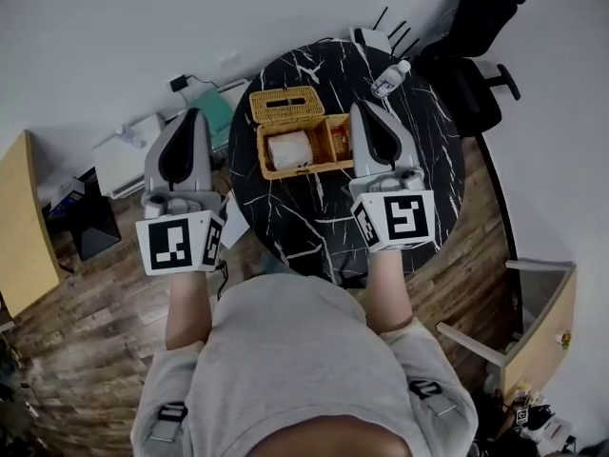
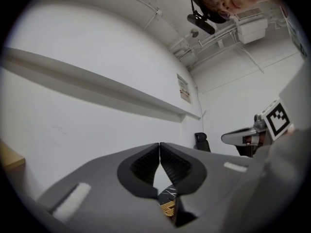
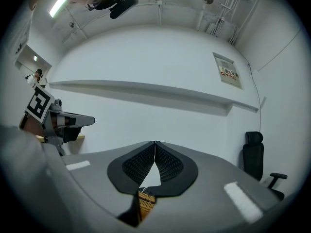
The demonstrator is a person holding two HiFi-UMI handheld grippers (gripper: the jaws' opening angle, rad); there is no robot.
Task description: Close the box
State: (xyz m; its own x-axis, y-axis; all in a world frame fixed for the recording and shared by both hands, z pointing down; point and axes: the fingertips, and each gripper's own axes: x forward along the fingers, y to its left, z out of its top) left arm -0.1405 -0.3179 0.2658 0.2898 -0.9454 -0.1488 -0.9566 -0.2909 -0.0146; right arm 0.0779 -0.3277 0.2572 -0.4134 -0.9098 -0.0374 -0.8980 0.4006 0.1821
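Wooden floor (image 1: 105, 350) is spreading out below me, and a round black table (image 1: 314, 227) is standing on it. I am holding 2 grippers out in front of me.

My left gripper (image 1: 195, 114) is hanging past the table's left edge. Its jaws are pressing together, with nothing between them. My right gripper (image 1: 364, 109) is hovering over the table, just beside the right end of the box. Its jaws are pressing together too, and they are holding nothing.

Between the 2 grippers, the woven box (image 1: 262, 155) is sitting on the table. Its lid (image 1: 286, 105) is folded back on the far side, so the box is open. 1 white paper roll (image 1: 290, 149) is lying inside it.

Farther away, a small white bottle (image 1: 390, 79) is sitting near the table's far edge. Past the table, on the right, a black chair (image 1: 476, 74) is standing by the wall.
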